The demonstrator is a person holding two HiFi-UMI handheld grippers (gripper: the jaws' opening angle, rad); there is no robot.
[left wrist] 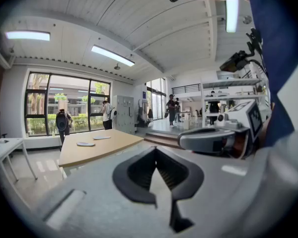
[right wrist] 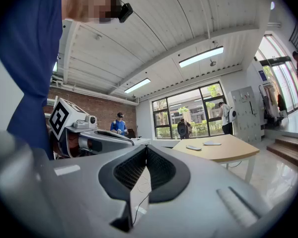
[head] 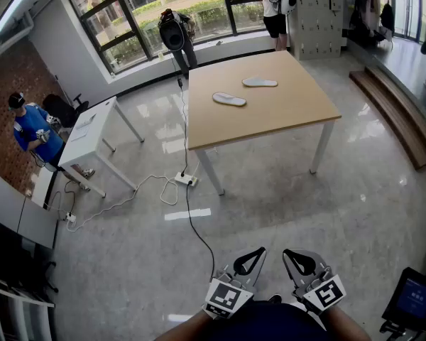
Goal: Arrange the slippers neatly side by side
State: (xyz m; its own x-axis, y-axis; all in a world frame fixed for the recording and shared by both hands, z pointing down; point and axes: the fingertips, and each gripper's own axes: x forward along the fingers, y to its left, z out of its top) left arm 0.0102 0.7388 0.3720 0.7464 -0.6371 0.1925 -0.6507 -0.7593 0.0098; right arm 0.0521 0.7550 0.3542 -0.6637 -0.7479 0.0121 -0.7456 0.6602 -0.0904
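Front slipper (head: 229, 99) and rear slipper (head: 260, 82) lie crosswise on the table (head: 284, 119), upper centre, staggered. Left gripper (head: 248, 261) and right gripper (head: 302, 263) sit at the frame bottom, well apart from them. Both are closed and empty, and neither is clearly nearer.

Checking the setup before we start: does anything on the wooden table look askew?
Yes: the near slipper and the far slipper lie apart on the wooden table, staggered and angled differently, not side by side.

Two pale, flat slippers are laid on a wooden table (head: 284, 119), well ahead of the fingers (head: 248, 263) of the left gripper (head: 261, 250) and right gripper (head: 285, 252). The nearer slipper (head: 229, 99) is skewed; the farther slipper (head: 260, 82) lies apart, beyond it.
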